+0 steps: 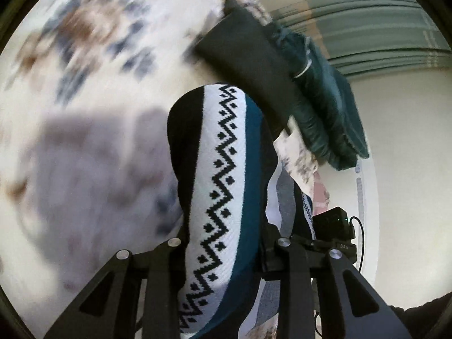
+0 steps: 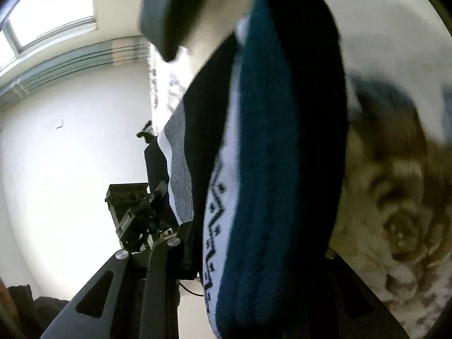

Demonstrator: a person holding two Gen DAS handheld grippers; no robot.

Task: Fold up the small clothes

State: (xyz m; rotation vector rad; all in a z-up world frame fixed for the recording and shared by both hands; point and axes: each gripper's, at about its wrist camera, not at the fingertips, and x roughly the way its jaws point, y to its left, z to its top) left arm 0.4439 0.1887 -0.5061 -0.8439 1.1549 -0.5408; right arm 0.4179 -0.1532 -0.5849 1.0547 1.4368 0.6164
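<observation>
Left wrist view: the left hand-held gripper (image 1: 226, 243) is closed on a patterned sock (image 1: 226, 175), lifted clear of the floral bed cover (image 1: 84, 56), with a folded dark pile (image 1: 282, 84) lying just beyond the sock. Right wrist view: the right hand-held gripper (image 2: 254, 243) pinches the same sock (image 2: 268, 141), the other gripper (image 2: 141, 214) just left of it. I judge the fold is beginning; next, bring one end over the other and lay it down.

Home bedroom: floral bedspread (image 1: 93, 42), folded clothes (image 1: 282, 90) on it, white walls (image 2: 70, 141), window (image 2: 53, 5).
</observation>
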